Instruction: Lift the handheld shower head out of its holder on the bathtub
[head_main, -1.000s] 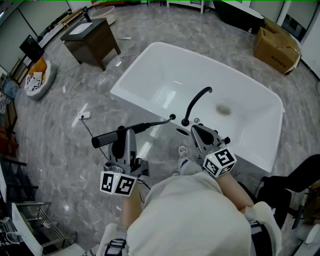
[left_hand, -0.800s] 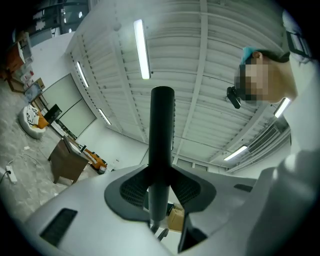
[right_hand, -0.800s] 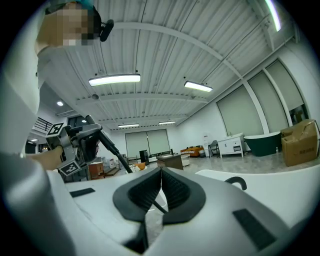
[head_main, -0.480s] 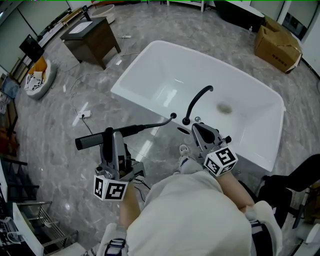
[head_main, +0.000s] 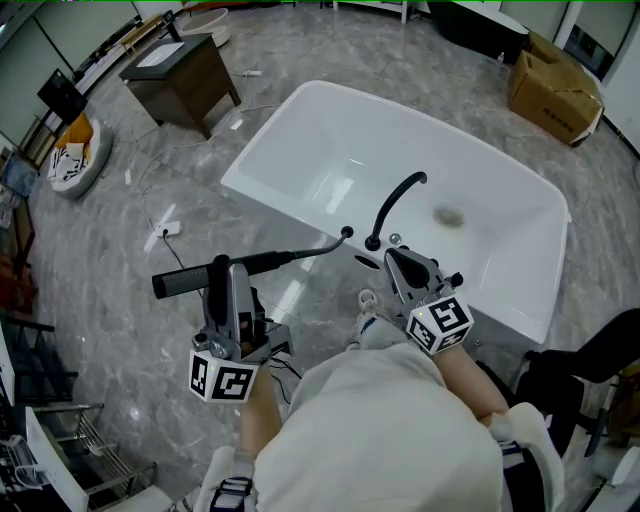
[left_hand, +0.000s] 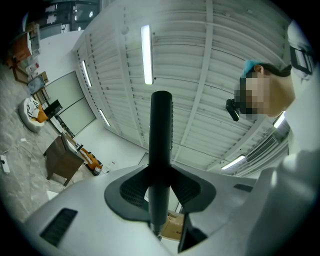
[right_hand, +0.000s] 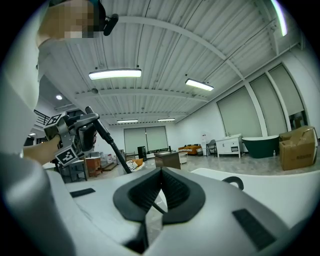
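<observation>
- Left gripper (head_main: 222, 270) pinches the slim black handheld shower head (head_main: 180, 281), clear of its holder, left of the white oval bathtub (head_main: 245, 165).
- Grip firmly and lift gently, so the thin black hose (head_main: 312, 247) isn't tugged.
- Right gripper (head_main: 395, 258): jaws pressed together, empty.

Can't see spray face of shower head (left_hand: 161, 125); lower end tucked behind pads of left gripper (left_hand: 160, 187). Near rim of bathtub (head_main: 300, 130) partly masked by right gripper (head_main: 398, 258). Dark object (head_main: 590, 370) cropped at rt edge, can't ID. Thin line betw. right jaws too small to ID.
</observation>
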